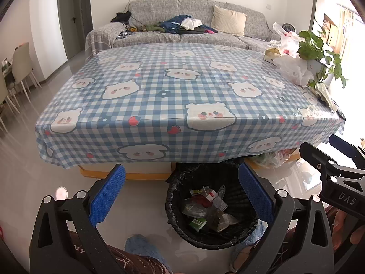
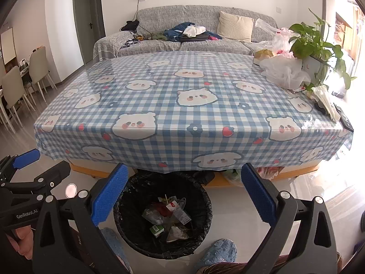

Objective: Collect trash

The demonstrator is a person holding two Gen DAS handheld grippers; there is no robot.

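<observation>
Trash [image 1: 206, 210] lies heaped at the bottom of a round bin [image 1: 180, 228] lined with a black bag, standing on the pale glossy floor [image 1: 34, 194] just in front of the desk [image 1: 182, 86]. The heap holds crumpled clear wrappers, a small white and red carton, something red and a green packet. In the right wrist view the same trash [image 2: 167, 214] and bin [image 2: 127, 223] sit low between the two blue pads.

The left gripper [image 1: 181, 194] hangs above the bin with its jaws released, wide apart and grasping nothing; the bin shows between them. The right gripper [image 2: 182, 194] hangs beside it, jaws likewise spread and empty. Each gripper shows at the edge of the other's view: the right one at the far right of the left wrist view, the left one at the far left of the right wrist view.

The desk is covered by a blue and white checked cloth [image 1: 159, 137] printed with white bear faces and small red strawberries, its hem hanging over the near edge. At the far right corner of the desk lie crumpled plastic bags [image 1: 292, 68], touching a potted plant [image 1: 319, 45] with trailing green leaves. Behind the desk stands a grey sofa [image 1: 194, 11] with a cream cushion [image 1: 228, 22] and a pile of clothes [image 1: 184, 26]. Dining chairs [image 1: 21, 66] stand at the far left. The person's blue slippers [image 2: 216, 251] show on the floor beside the bin.
</observation>
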